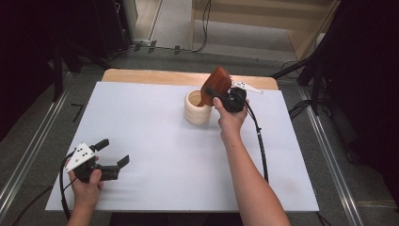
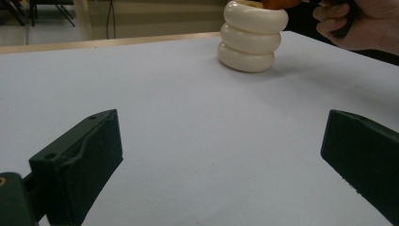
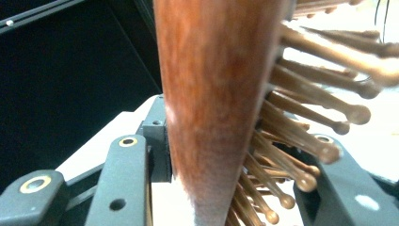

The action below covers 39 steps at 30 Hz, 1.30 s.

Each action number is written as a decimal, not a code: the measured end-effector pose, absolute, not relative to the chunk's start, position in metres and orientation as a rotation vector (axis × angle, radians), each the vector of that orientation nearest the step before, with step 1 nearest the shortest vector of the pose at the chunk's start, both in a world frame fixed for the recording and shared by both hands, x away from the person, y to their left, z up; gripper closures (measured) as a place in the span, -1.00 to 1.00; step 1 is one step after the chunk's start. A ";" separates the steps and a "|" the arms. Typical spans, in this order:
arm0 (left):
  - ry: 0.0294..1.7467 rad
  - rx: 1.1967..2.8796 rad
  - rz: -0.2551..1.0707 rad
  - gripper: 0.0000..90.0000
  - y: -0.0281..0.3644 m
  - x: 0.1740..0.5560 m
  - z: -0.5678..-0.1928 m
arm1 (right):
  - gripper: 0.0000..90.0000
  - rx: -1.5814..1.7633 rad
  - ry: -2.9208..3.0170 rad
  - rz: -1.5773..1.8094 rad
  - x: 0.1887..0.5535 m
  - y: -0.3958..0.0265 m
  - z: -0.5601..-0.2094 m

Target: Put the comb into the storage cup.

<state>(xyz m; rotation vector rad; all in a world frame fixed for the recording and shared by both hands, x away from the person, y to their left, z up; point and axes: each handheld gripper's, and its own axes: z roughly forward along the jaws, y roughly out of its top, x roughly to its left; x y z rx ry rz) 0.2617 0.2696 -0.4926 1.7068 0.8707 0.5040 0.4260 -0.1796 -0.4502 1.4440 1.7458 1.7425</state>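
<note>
My right gripper (image 1: 214,92) is shut on a red-brown wooden hairbrush (image 1: 218,83) at the back middle of the table. The brush is tilted, its head up and its handle end down at the mouth of a cream ribbed cup (image 1: 197,108). In the right gripper view the brush back (image 3: 211,94) and its wooden bristles (image 3: 301,141) sit between the jaws of my right gripper (image 3: 244,162). My left gripper (image 1: 115,151) rests open at the front left, nothing between its jaws. The left gripper view has my left gripper (image 2: 221,155) looking across at the cup (image 2: 252,40).
A white sheet (image 1: 164,155) covers the table, with a strip of bare wood (image 1: 155,75) along the far edge. The right gripper's cable (image 1: 260,141) trails down beside the forearm. Dark stands and floor cables surround the table.
</note>
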 end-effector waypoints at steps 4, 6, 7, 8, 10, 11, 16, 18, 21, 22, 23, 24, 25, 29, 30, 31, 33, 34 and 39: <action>0.872 1.706 0.503 -1.00 0.270 0.262 -0.492 | 0.16 1.460 1.738 1.757 0.427 -0.179 -0.451; 0.870 1.706 0.502 -1.00 0.270 0.262 -0.493 | 0.15 1.472 1.733 1.773 0.428 -0.179 -0.453; 0.870 1.707 0.503 -1.00 0.269 0.262 -0.493 | 0.14 1.482 1.733 1.785 0.429 -0.179 -0.454; 0.870 1.708 0.505 -1.00 0.269 0.262 -0.493 | 0.13 1.500 1.716 1.791 0.430 -0.179 -0.455; 0.869 1.708 0.505 -1.00 0.269 0.262 -0.493 | 0.11 1.512 1.710 1.793 0.431 -0.179 -0.455; 0.869 1.708 0.505 -1.00 0.269 0.262 -0.493 | 0.11 1.512 1.710 1.793 0.431 -0.179 -0.455; 0.870 1.704 0.503 -1.00 0.270 0.262 -0.493 | -0.02 1.507 1.727 1.763 0.431 -0.183 -0.455; 0.872 1.704 0.503 -1.00 0.270 0.262 -0.492 | -0.05 1.516 1.730 1.752 0.431 -0.184 -0.455; 0.872 1.706 0.503 -1.00 0.270 0.262 -0.492 | -0.13 1.541 1.733 1.719 0.431 -0.188 -0.455; 0.871 1.705 0.503 -1.00 0.270 0.262 -0.493 | -0.16 1.537 1.750 1.699 0.431 -0.190 -0.455; 0.871 1.705 0.503 -1.00 0.270 0.262 -0.493 | -0.19 1.532 1.756 1.699 0.432 -0.191 -0.455; 0.872 1.705 0.503 -1.00 0.270 0.262 -0.493 | -0.20 1.529 1.762 1.701 0.431 -0.191 -0.454; 0.872 1.705 0.503 -1.00 0.270 0.262 -0.493 | -0.20 1.529 1.762 1.701 0.431 -0.191 -0.454; 0.872 1.705 0.505 -1.00 0.269 0.262 -0.493 | -0.29 1.534 1.765 1.721 0.432 -0.192 -0.454; 0.872 1.705 0.505 -1.00 0.269 0.262 -0.493 | -0.29 1.534 1.765 1.721 0.432 -0.192 -0.454; 0.872 1.705 0.504 -1.00 0.269 0.262 -0.493 | -0.31 1.533 1.768 1.718 0.431 -0.192 -0.454; 0.872 1.705 0.504 -1.00 0.269 0.262 -0.493 | -0.37 1.520 1.778 1.702 0.431 -0.192 -0.453; 0.872 1.705 0.504 -1.00 0.269 0.262 -0.493 | -0.37 1.518 1.781 1.702 0.431 -0.192 -0.453; 0.872 1.705 0.503 -1.00 0.270 0.262 -0.493 | -0.46 1.517 1.796 1.698 0.430 -0.193 -0.452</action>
